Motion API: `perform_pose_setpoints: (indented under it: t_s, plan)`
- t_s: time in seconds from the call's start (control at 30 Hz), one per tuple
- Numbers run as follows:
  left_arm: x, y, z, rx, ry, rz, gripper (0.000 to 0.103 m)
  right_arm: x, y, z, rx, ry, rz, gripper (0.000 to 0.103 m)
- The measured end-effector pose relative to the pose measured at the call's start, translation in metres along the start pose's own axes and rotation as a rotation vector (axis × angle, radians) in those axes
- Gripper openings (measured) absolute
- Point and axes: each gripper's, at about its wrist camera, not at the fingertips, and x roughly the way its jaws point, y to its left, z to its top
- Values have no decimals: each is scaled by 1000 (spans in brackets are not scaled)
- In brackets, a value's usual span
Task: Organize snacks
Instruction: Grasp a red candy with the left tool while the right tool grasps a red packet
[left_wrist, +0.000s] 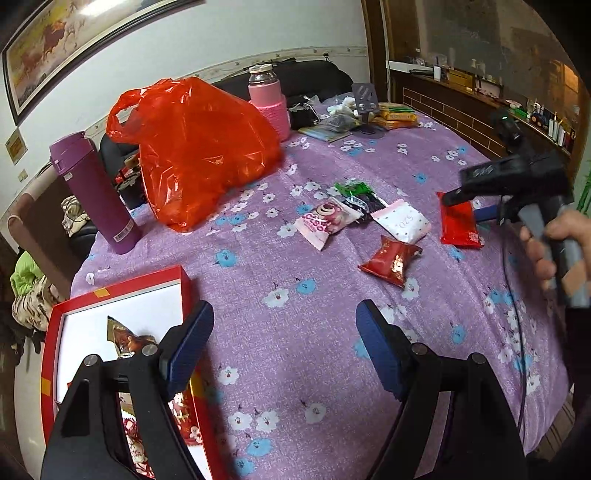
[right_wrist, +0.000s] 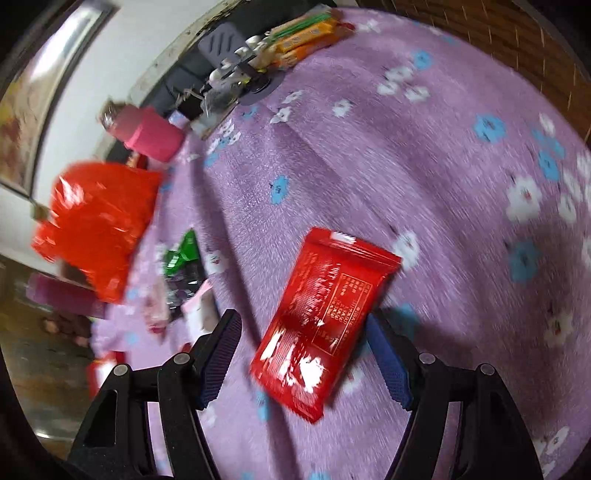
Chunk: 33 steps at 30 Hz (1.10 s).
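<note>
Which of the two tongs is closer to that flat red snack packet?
The right tongs: open, the flat red packet lies between their fingers. The left tongs hover far off beside the red box.

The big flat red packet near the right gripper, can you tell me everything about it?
The red packet is a flat, shiny rectangular pouch, plastic by its look, with small white printing and a sealed, crimped top edge. It lies flat on the purple flowered tablecloth, apart from the other snacks. The right gripper hangs over it with jaws wide open on either side, not pressing it.
</note>
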Motion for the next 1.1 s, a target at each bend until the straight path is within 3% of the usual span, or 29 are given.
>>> perform_pose_setpoints:
  t_s: [0.1, 0.2, 0.27, 0.6, 0.77, 0.9, 0.97, 1.1]
  plan:
    - [7, -6, 6, 27, -13, -12, 80, 13, 29, -3, -134, -59, -135, 71]
    - [18, -23, 14, 99, -29, -41, 79, 21, 42, -10, -256, -134, -256, 60]
    - [30, -37, 19, 147, -27, -59, 79, 22, 43, -14, -299, -164, -284, 55]
    - [80, -90, 37, 301, 22, -109, 79, 23, 37, -9, -399, -196, -302, 55]
    - [103, -105, 38, 389, 81, -119, 79, 23, 36, -6, -394, -181, -284, 55]
    - [113, -107, 39, 397, 96, -144, 78, 19, 31, -5, -369, -172, -259, 53]
    - [114, -106, 40, 377, 99, -196, 57, 18, 30, -6, -364, -166, -251, 52]
    - [114, -110, 41, 358, 115, -249, 32, 18, 33, -8, -383, -156, -253, 52]
